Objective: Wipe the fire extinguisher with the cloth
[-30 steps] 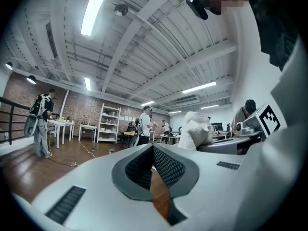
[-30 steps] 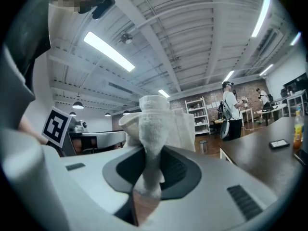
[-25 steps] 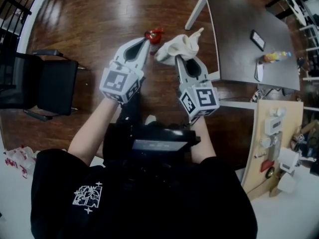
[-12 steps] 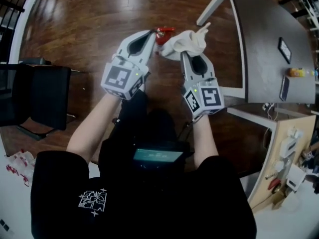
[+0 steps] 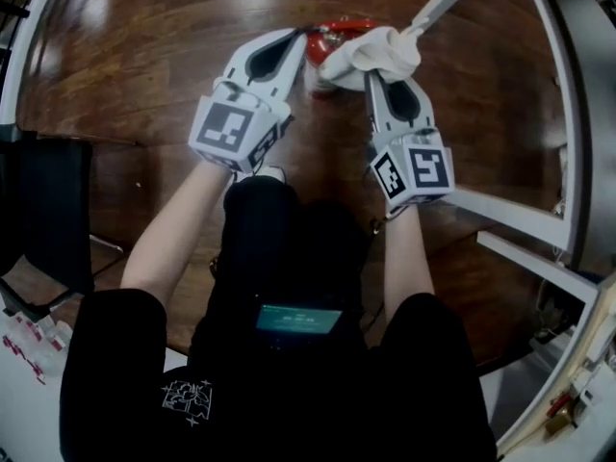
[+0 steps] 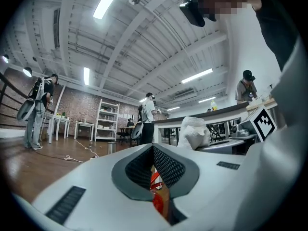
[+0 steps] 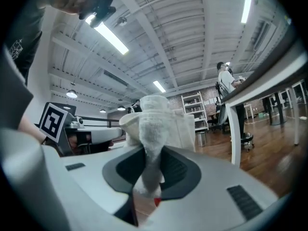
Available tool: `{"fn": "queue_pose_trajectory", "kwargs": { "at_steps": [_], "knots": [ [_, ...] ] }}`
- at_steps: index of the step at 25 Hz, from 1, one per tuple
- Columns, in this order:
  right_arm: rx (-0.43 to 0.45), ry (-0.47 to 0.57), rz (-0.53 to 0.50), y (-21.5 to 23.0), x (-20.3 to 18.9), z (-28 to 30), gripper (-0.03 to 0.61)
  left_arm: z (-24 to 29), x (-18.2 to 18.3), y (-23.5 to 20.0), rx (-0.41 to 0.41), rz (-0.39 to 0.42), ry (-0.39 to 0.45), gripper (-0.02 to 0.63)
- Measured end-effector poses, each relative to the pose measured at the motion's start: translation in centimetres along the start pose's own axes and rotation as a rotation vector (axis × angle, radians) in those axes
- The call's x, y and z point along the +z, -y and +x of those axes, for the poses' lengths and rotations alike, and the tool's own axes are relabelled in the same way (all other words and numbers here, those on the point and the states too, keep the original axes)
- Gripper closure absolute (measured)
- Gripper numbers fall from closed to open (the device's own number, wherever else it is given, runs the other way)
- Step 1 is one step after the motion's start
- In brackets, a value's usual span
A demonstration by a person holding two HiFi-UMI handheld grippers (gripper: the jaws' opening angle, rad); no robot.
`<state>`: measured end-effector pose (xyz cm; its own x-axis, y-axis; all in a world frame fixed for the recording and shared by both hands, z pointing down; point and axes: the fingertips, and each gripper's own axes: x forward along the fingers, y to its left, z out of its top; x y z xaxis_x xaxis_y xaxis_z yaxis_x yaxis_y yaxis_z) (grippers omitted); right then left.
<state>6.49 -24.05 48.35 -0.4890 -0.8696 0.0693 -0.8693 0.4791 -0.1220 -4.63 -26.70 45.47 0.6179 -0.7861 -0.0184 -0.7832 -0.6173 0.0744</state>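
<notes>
my left claw (image 5: 300, 40) pinches red fire extinguisher (image 5: 339, 31) top. my right claw (image 5: 379, 73) squeezes white cloth (image 5: 373, 52), just beside it.

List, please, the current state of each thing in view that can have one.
Red fire extinguisher: apparently upright on the wooden floor, its top gripped by the left tool.
White terry cloth: bunched up, clamped in the right tool, lying against the extinguisher's top.
Left tool: shut on the red fire extinguisher.
Right tool: shut on the white terry cloth.
</notes>
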Motion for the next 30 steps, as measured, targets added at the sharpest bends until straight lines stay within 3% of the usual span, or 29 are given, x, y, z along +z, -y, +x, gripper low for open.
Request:
{"fn": "queue_pose_trajectory", "kwargs": {
  "at_steps": [6, 12, 30],
  "knots": [
    [0.016, 0.006, -0.008, 2.2, -8.4, 2.2, 0.483, 0.9, -8.1, -1.7, 0.0, 0.026, -0.016, 0.611],
    [0.028, 0.023, -0.022, 3.3, -10.9, 3.2, 0.483, 1.1, -11.8, -1.6, 0.0, 0.051, 0.002, 0.611],
    [0.036, -0.009, -0.04, 5.3, -13.6, 7.2, 0.488, 1.9, -13.8, -0.4, 0.036, 0.011, 0.015, 0.611]
  ]
}}
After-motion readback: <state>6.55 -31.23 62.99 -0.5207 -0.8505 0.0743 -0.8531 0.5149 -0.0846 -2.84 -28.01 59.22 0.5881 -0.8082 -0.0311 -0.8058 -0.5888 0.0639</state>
